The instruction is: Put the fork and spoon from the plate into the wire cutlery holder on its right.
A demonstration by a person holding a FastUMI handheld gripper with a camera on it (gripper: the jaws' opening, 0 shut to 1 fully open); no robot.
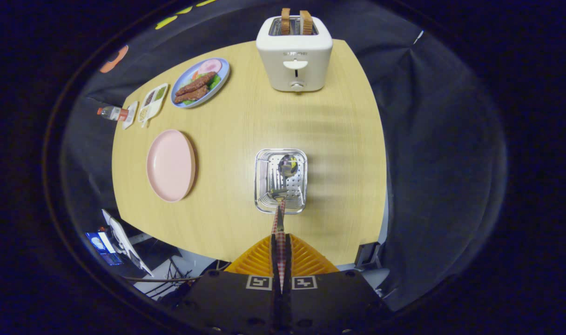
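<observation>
Gripper (281,242) status: I read the fingers as closed together on a thin checkered handle, which runs forward from between them and ends over the near rim of the wire cutlery holder (280,180). I take this handle to belong to the fork (278,218); its head sits at the holder's near wall, hard to make out against the mesh.

Spoon (287,165) status: its bowl shows inside the holder, toward the far wall. I judge that utensil already delivered.

Plate (171,165) status: the pink plate lies toward the left edge of the bench (236,218), well apart from the holder, and carries nothing.

Other items: a toaster (294,52) with two slices stands at the far edge; a blue plate of food (200,83) and a small divided tray (152,101) sit at the far left corner.

Handling notes: the fork looks light, stiff and smooth, so it can pivot or slip between the fingers when held by so narrow a handle. I judge a grasp on the flat of the handle, away from its very end, the correct hold. The holder is light wire and may shift if the fork head catches its rim. I would therefore release only with the head well inside the walls.
</observation>
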